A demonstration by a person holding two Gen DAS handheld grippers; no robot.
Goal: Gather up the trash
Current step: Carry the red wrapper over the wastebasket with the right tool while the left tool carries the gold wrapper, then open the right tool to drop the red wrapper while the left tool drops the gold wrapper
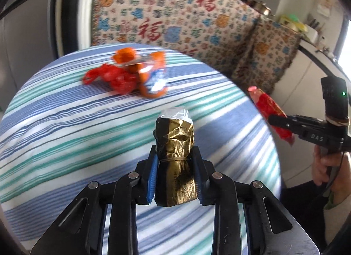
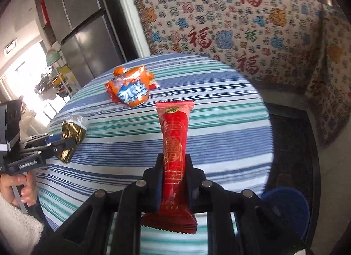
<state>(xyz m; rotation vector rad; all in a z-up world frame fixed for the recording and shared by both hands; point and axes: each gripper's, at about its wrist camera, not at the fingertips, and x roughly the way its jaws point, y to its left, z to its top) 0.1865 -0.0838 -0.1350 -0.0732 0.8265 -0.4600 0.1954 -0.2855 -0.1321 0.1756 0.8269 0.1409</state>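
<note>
The left claw [image 1: 175, 167] is pinched tight on a crumpled gold-and-black wrapper [image 1: 175, 156], its blue pads pressing both sides where a thin rubber band circles the bundle. The wrapper stands nearly upright between the fingers, its silvery open end pointing away from the camera, lifted clear of the round worktop [image 1: 65, 134] with its blue, teal and white striped cloth.

The right claw [image 2: 174, 167] is clamped on a long red snack packet [image 2: 174, 143], gripping it around the lower middle; the serrated bottom edge hangs below the fingers and the top sticks out over the cloth.

On the far part of the worktop lies an orange snack bag [image 2: 131, 89] with white and blue lettering, and touching it on its left, in the left wrist view, a crumpled red plastic bag [image 1: 114, 77], both blurred there.

A hand [image 2: 19, 187] grips the left tool's handle at the worktop's left edge. Beyond the worktop stands a sofa [image 2: 241, 25] draped in a patterned throw with red characters.
</note>
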